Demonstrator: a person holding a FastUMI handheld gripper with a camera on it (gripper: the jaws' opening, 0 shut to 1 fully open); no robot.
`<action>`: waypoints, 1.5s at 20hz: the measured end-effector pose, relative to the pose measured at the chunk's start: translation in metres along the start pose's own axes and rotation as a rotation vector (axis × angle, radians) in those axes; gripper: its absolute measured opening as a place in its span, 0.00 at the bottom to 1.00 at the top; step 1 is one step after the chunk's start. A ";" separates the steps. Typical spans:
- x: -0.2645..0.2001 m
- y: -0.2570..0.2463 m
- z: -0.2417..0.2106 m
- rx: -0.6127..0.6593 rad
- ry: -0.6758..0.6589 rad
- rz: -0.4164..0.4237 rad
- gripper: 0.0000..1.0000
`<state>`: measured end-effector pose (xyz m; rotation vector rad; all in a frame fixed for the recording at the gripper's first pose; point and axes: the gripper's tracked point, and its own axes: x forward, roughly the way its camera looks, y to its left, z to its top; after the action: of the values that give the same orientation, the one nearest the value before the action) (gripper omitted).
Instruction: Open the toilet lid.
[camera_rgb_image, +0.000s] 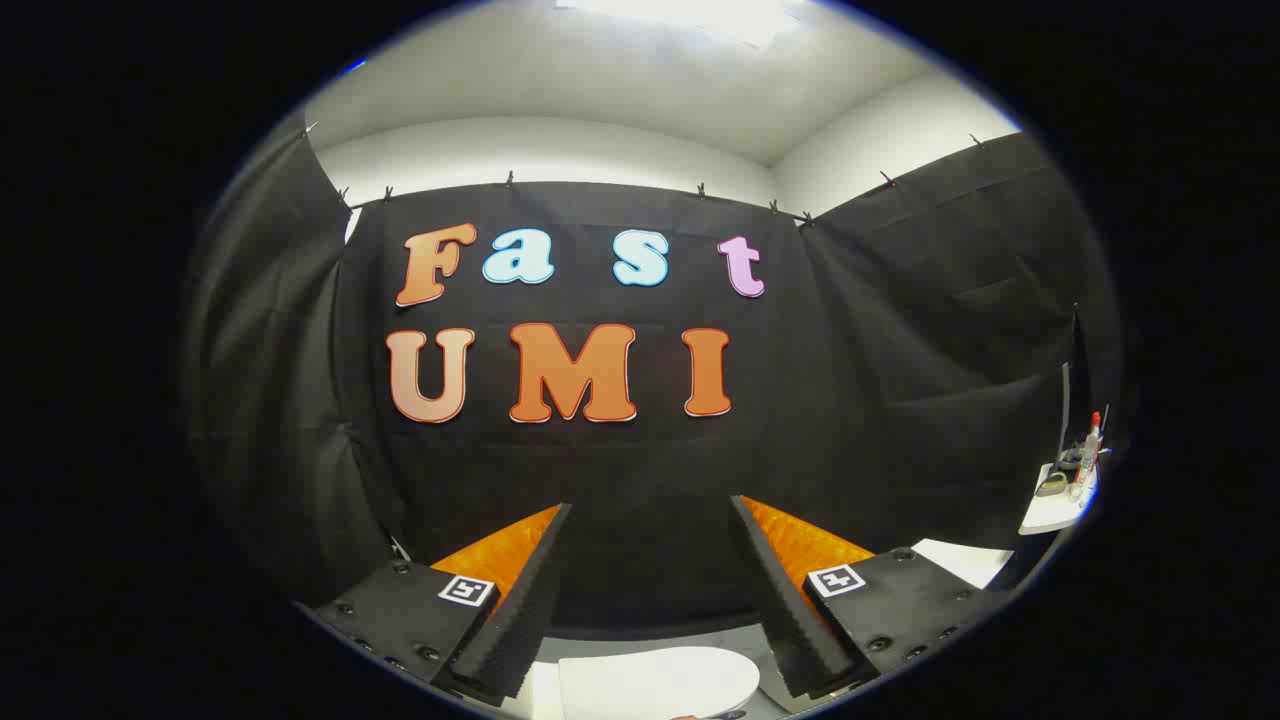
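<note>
White and smooth, the toilet lid (660, 682) lay low between the fingers of the tongs (650, 590), near their bases, showing as a flat pale slab with a rounded end toward the right. Its long axis appeared to run across the view, from one finger toward the other, though little of it was visible and its far outline was cut off, so whether it lay fully closed could not be told. Its surface was plain and unmarked, without stain or pattern.

The tongs stood wide apart, the two fingers (520, 600) splayed and gripping nothing, their tips raised well above the lid and aimed at the black cloth wall (900, 350) ahead. Between the tips lay open space, backed by that cloth. A thin strip of pale grey floor (740, 640) showed just beyond the lid at the foot of the wall.

Off to the right, well apart from the lid, a small white shelf (1050, 515) carried a bottle (1092, 435) and a few small items too blurred to name. Above the cloth ran a white wall (560, 150) and ceiling.
</note>
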<state>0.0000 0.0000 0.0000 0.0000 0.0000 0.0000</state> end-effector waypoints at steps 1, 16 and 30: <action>0.000 -0.001 0.000 0.001 0.000 -0.003 0.98; 0.001 -0.008 -0.001 0.007 0.004 -0.020 0.98; 0.001 -0.007 -0.001 0.011 -0.002 -0.017 0.98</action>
<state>0.0010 -0.0070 -0.0005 0.0109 -0.0024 -0.0165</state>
